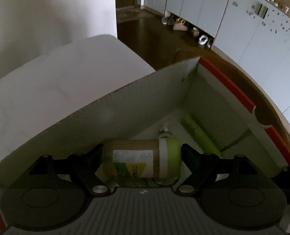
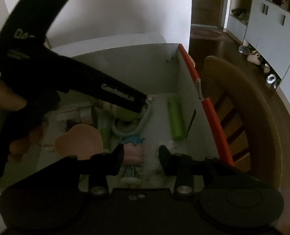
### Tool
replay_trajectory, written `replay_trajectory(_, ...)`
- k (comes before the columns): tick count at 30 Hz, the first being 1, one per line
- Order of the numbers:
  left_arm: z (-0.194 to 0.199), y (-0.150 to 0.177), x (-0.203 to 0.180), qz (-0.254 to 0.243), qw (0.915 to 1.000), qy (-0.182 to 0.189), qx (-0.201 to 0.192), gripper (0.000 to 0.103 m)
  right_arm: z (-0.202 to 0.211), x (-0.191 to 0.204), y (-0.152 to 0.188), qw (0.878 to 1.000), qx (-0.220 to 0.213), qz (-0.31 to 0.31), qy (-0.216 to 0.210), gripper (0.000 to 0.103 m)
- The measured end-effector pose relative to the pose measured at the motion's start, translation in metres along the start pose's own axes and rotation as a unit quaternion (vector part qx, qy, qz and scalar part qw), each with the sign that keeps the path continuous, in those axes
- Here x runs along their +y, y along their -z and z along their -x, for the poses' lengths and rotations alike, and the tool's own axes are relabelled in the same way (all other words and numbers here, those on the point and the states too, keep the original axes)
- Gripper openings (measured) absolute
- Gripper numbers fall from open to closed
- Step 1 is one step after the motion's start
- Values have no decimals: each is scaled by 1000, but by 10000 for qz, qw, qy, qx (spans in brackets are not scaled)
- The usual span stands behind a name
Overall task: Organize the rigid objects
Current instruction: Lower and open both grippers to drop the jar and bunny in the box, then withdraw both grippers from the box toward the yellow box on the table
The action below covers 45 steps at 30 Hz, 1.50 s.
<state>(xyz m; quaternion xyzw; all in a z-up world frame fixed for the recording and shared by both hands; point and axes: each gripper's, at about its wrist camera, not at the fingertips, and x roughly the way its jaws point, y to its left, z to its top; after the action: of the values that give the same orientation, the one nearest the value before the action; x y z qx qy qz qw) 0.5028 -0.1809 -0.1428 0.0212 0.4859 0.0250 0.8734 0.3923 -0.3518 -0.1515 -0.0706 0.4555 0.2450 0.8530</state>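
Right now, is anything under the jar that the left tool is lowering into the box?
Yes. The left tool grips the jar inside the box, just above a grey-rimmed round item. The green tube lies clear, to the side.

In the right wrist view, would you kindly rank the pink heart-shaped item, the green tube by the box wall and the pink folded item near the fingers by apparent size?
1. Pink heart-shaped item, largest.
2. Green tube.
3. Pink folded item, smallest, though a finger partly hides it, so its full extent is unsure.
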Motion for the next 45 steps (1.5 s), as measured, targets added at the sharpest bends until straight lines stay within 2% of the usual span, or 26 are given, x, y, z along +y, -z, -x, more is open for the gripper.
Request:
replay_trajectory(7, 30, 9, 5, 39, 9996, 116, -239, 84, 12, -5, 1, 9999, -105, -33, -42, 45)
replay_trajectory(11, 53, 20, 13, 42, 9991, 205, -382, 84, 22, -6, 1, 9997, -219, -32, -103, 56)
replay_trajectory(19, 98, 44, 15, -76, 9973, 209, -698, 84, 47, 0, 3, 9987, -404, 46, -291, 63)
replay_trajectory(26, 135, 61, 26, 75, 9947, 239, -994, 84, 65, 9, 2, 9976, -539, 96, -428, 70)
replay_trajectory(39, 191, 104, 64, 138, 9895, 353, -1393, 85, 101, 57, 7, 9940, -959, 159, -511, 96)
replay_trajectory(45, 212, 129, 96, 363, 9872, 548, -1452, 85, 116, 86, 14, 9911, -1173, 3, -624, 99)
